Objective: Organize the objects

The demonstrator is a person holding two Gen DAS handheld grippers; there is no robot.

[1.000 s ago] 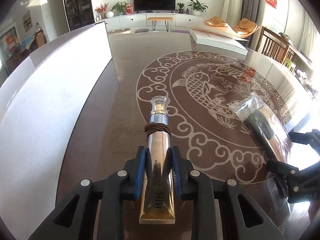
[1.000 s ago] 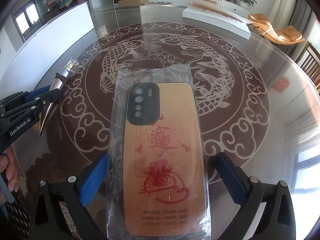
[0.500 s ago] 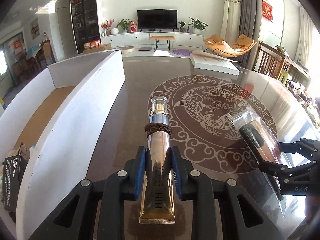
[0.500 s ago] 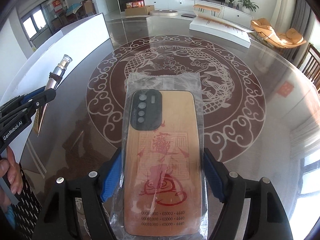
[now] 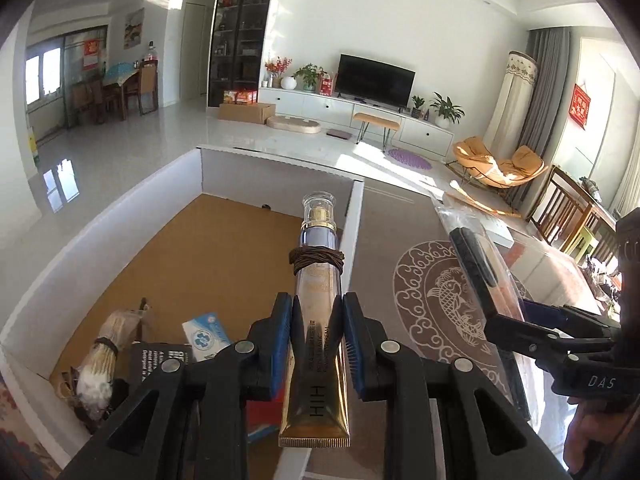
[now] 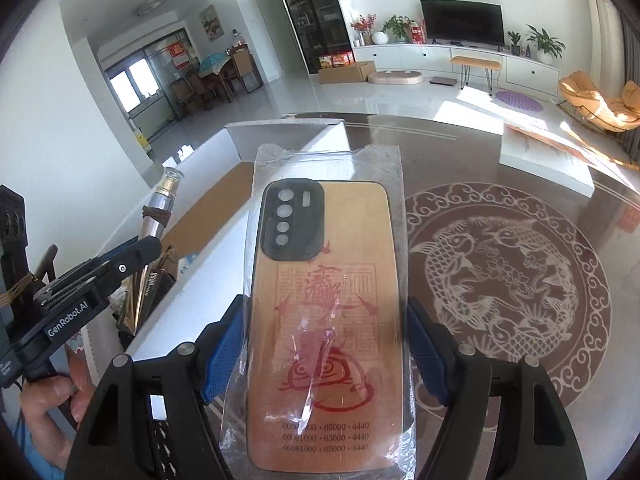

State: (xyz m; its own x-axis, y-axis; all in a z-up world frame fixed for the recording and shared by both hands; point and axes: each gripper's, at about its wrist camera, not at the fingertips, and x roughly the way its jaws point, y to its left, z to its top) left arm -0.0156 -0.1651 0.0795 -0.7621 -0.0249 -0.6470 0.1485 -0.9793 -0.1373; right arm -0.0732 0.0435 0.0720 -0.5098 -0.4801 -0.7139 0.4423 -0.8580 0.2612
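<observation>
My left gripper is shut on a gold cosmetic tube with a clear cap and a brown hair tie around its neck. It holds the tube in the air over the right wall of a white box. My right gripper is shut on a wooden phone case in a clear plastic sleeve, raised above the table beside the box. The tube and left gripper show at the left of the right wrist view. The phone case shows at the right of the left wrist view.
The box has a brown floor and holds a bundle of cotton swabs, a blue-white packet and a black carton at its near end. The dark glass table has a fish pattern. A flat white box lies far right.
Both grippers have risen and swung left with their objects. The left gripper now looks down into the white box, and the right gripper has closed on the phone case and lifted it.
</observation>
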